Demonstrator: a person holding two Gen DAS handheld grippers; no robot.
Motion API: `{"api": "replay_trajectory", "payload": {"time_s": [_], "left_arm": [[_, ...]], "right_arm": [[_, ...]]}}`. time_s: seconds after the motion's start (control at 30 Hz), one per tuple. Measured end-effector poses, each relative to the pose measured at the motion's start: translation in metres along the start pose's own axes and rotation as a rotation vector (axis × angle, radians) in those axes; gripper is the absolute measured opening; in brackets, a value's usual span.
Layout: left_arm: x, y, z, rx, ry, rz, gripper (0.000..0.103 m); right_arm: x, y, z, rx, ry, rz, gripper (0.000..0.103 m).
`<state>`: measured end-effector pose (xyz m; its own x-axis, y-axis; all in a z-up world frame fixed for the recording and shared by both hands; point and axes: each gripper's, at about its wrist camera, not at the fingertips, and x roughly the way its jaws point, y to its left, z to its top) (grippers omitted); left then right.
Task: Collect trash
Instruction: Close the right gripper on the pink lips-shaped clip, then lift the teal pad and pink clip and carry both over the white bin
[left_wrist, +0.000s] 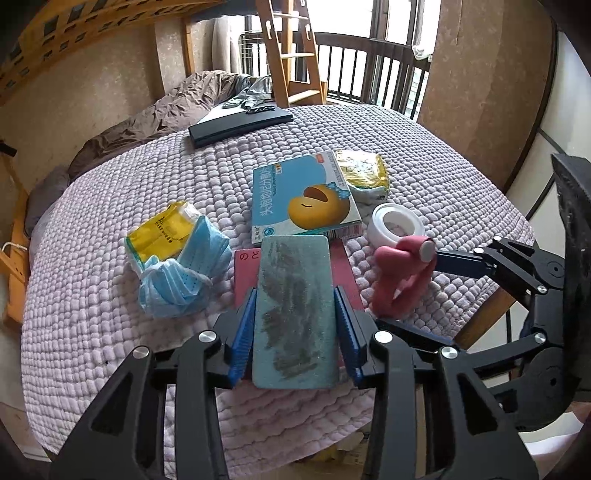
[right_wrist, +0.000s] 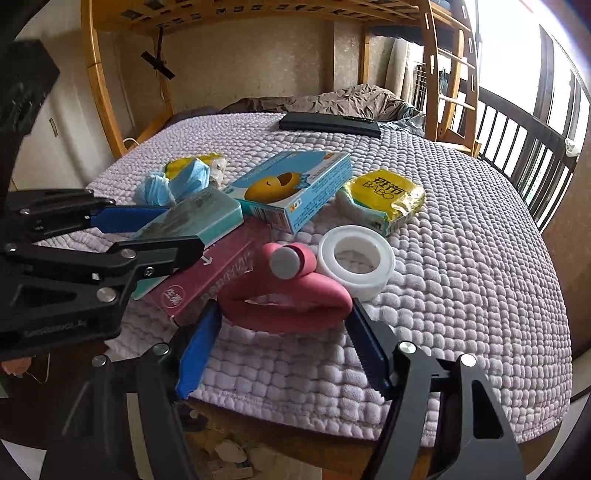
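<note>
My left gripper (left_wrist: 294, 291) is shut on a flat teal box (left_wrist: 293, 314), its blue pads pressed on the box's two long sides. The box rests on a dark red box (left_wrist: 349, 275) on the lilac quilt (left_wrist: 110, 332). In the right wrist view the left gripper (right_wrist: 183, 229) holds the teal box (right_wrist: 195, 218) from the left. My right gripper (right_wrist: 284, 306) is shut on a pink rubbery loop with a grey cap (right_wrist: 288, 295), one pad at each end. The left wrist view shows the right gripper (left_wrist: 406, 288) clasping the pink loop (left_wrist: 399, 280).
A blue medicine box (left_wrist: 303, 199), a white tape ring (right_wrist: 327, 254), a yellow BABO tissue pack (right_wrist: 384, 195), crumpled blue masks (left_wrist: 181, 280) and a yellow packet (left_wrist: 159, 232) lie on the quilt. A black flat case (left_wrist: 240, 123) lies farther back. Wooden bunk posts and a ladder stand around.
</note>
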<state>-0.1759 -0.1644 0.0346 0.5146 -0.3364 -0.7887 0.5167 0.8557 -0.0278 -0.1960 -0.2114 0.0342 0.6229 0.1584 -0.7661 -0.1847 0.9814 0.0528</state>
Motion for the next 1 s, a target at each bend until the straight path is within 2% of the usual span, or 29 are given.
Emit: {"api": "replay_trajectory", "payload": {"time_s": [0.23, 1.0], "left_arm": [[-0.007, 0.001, -0.005, -0.019, -0.006, -0.01, 0.043], [-0.037, -0.002, -0.026, -0.052, -0.012, -0.027, 0.043]], "right_arm": [[-0.021, 0.001, -0.007, 0.006, -0.019, 0.006, 0.068], [-0.058, -0.007, -0.025, 0.1, 0.008, 0.045, 0.068]]}}
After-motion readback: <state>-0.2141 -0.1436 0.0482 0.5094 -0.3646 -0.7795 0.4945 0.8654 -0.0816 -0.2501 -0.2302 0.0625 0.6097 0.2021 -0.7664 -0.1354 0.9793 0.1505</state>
